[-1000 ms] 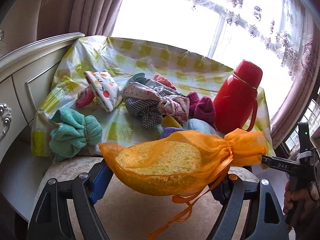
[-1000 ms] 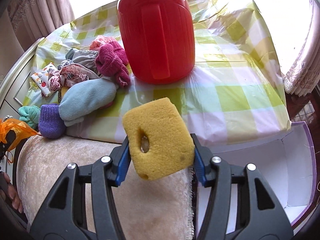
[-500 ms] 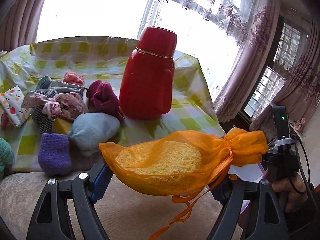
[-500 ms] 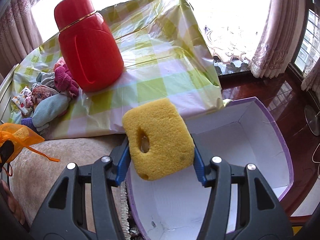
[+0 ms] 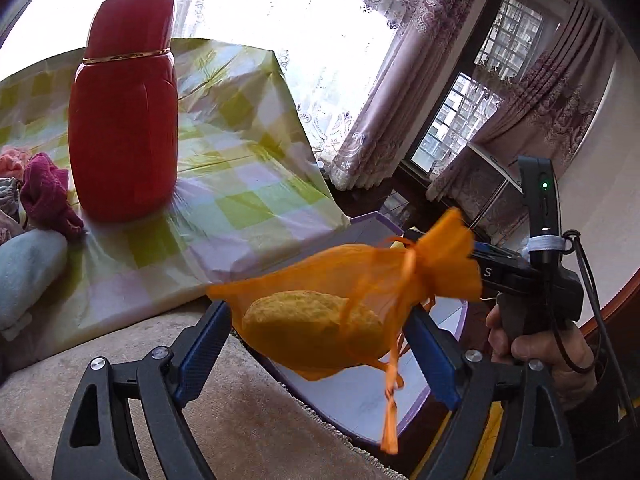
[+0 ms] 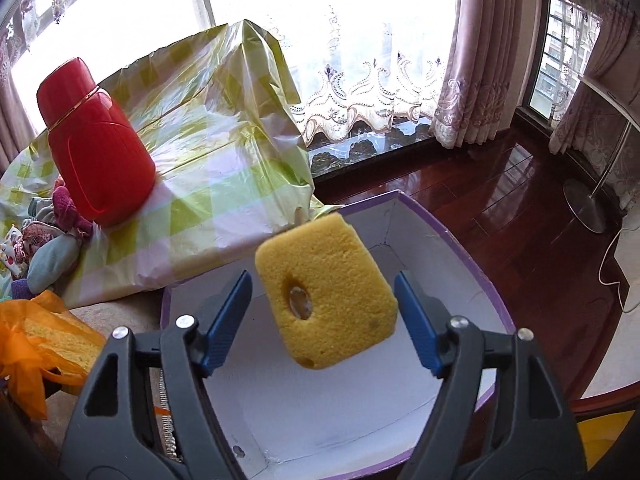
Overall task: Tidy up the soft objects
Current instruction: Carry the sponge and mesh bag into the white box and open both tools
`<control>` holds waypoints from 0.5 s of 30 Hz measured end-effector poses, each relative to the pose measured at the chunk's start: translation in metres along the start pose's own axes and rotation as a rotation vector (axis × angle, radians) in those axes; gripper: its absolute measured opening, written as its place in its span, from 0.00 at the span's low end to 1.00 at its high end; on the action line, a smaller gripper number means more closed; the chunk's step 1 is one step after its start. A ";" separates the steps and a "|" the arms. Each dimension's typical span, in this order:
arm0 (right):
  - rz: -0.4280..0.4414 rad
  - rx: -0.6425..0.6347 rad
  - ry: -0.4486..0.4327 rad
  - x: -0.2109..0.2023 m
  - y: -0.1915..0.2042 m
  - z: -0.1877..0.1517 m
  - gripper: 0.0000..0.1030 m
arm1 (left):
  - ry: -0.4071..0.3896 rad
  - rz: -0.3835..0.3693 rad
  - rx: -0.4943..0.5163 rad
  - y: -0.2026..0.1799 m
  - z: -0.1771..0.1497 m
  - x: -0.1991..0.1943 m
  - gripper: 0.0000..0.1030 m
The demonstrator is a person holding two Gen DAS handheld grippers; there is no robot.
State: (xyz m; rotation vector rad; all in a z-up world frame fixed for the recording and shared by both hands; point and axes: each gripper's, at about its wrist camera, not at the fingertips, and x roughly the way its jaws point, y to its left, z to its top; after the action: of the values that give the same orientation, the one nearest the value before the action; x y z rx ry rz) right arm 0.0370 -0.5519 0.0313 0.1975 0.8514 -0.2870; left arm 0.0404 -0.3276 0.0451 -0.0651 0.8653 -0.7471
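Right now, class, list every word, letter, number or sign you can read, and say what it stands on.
"S": white, on the black body of the right gripper, in the left wrist view; the orange mesh bag covers anything before it.
Nothing readable on the red flask, purple-rimmed box or checked tablecloth.

A red flask point(image 5: 122, 120) with a thin gold band below its cap stands upright on a green, yellow and white checked cloth point(image 5: 240, 184) that covers the desk and hangs over its edge. Behind it are bright windows point(image 6: 132, 4) with lace trim and mauve patterned curtains point(image 6: 476, 52). The dark red wood floor point(image 6: 500, 204) is glossy, and a lamp base point(image 6: 586, 204) stands on it.
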 end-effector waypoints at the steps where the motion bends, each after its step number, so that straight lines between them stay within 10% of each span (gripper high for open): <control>1: -0.014 -0.002 -0.018 -0.002 -0.001 0.000 0.85 | -0.001 0.000 -0.007 0.002 -0.001 -0.001 0.85; 8: -0.090 -0.052 -0.105 -0.008 0.004 -0.002 0.96 | -0.033 0.054 -0.040 0.018 -0.002 -0.015 0.85; 15: 0.034 -0.053 -0.087 -0.010 0.025 -0.004 0.96 | -0.090 0.120 -0.043 0.031 -0.011 -0.038 0.85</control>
State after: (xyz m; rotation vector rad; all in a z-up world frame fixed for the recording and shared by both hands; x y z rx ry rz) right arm 0.0363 -0.5251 0.0383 0.1482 0.7676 -0.2396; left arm 0.0345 -0.2783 0.0522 -0.0836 0.7920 -0.6092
